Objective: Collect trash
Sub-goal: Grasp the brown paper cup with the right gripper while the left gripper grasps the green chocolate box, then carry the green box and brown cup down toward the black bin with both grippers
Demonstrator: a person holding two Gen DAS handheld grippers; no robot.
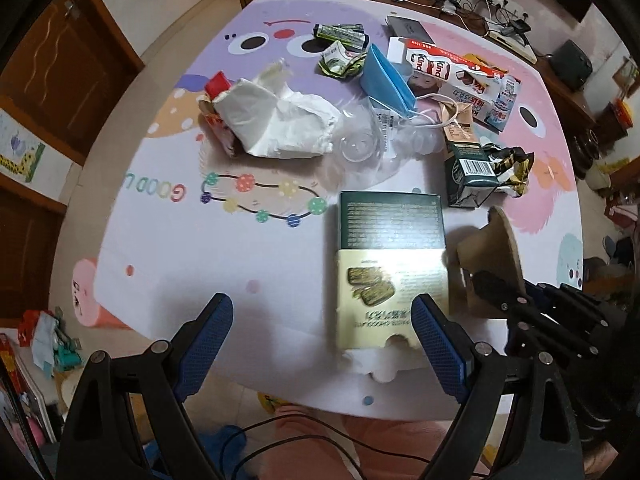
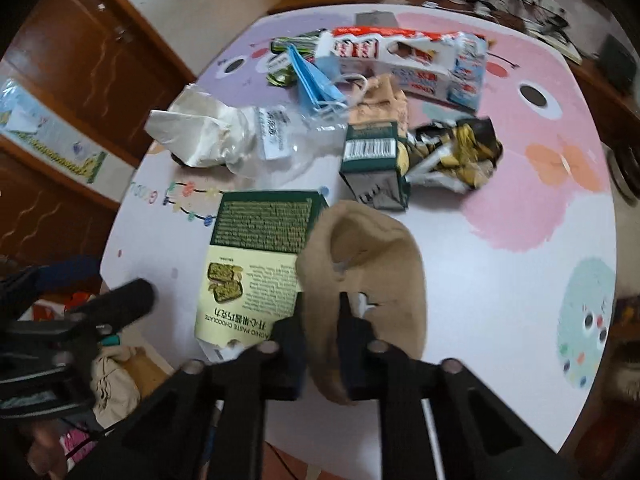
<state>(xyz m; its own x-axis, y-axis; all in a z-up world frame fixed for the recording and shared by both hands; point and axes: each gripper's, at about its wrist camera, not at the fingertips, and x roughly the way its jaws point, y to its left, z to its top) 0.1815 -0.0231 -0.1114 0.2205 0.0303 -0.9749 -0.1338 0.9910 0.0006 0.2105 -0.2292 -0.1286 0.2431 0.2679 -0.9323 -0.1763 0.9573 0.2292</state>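
Note:
Trash lies scattered on a round table with a cartoon cloth (image 1: 168,240). A green and cream chocolate box (image 1: 390,264) lies flat near the front edge; it also shows in the right wrist view (image 2: 260,252). My left gripper (image 1: 322,344) is open above the front edge, its right finger beside the box. My right gripper (image 2: 322,320) is shut on a curled brown cardboard piece (image 2: 372,264), also seen in the left wrist view (image 1: 490,260), held just above the table to the right of the box.
Farther back lie white tissue (image 1: 280,120), clear plastic packaging (image 1: 360,144), a blue face mask (image 1: 386,80), a Kinder box (image 1: 460,80), a dark green carton with gold wrapper (image 1: 476,168) and green wrappers (image 1: 340,46). Wooden cabinets stand on the left.

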